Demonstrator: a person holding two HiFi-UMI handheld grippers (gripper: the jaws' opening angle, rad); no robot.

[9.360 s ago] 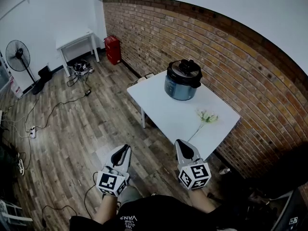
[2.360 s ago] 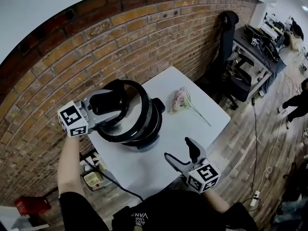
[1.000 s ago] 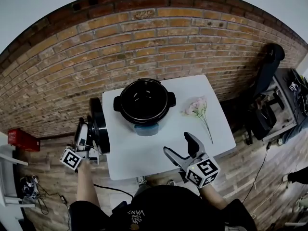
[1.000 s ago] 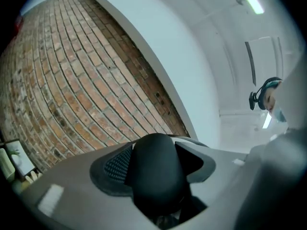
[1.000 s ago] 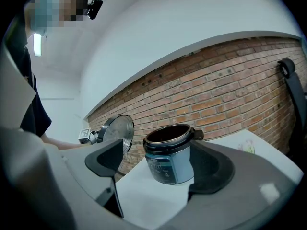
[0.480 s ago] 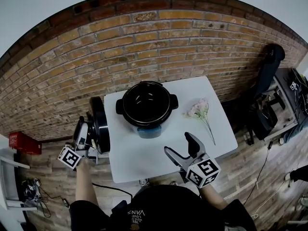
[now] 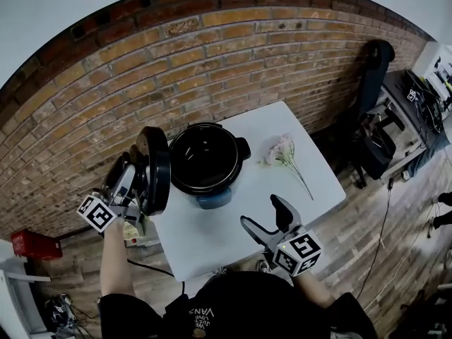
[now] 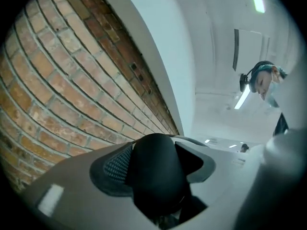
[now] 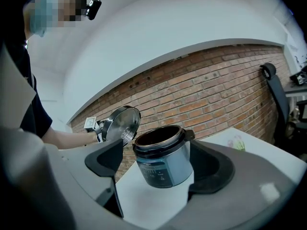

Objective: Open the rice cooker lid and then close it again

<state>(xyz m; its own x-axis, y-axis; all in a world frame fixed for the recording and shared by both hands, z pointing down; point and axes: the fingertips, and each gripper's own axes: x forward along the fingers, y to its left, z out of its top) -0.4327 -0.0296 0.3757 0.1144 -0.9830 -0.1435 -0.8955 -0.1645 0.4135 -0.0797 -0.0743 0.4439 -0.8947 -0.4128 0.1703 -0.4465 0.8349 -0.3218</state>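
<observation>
The rice cooker (image 7: 205, 162) stands uncovered on the white table (image 7: 212, 235), its dark inner pot showing. My left gripper (image 7: 138, 176) is shut on the black handle (image 8: 156, 176) of the rice cooker lid (image 7: 157, 169). It holds the lid on edge in the air just left of the cooker. In the right gripper view the lid (image 9: 120, 124) shows its shiny underside beside the cooker (image 9: 161, 163). My right gripper (image 7: 271, 222) hovers open over the table's near edge, nothing between its jaws, pointing at the cooker.
A pink flower (image 7: 282, 151) lies on the table right of the cooker. A brick wall (image 7: 233, 55) runs behind the table. A black office chair (image 7: 373, 62) stands at the far right, and a red box (image 7: 28, 244) sits on the wooden floor at the left.
My left gripper has carried the lid up from beside the table's left edge and closer to the cooker. The right gripper has stayed where it was.
</observation>
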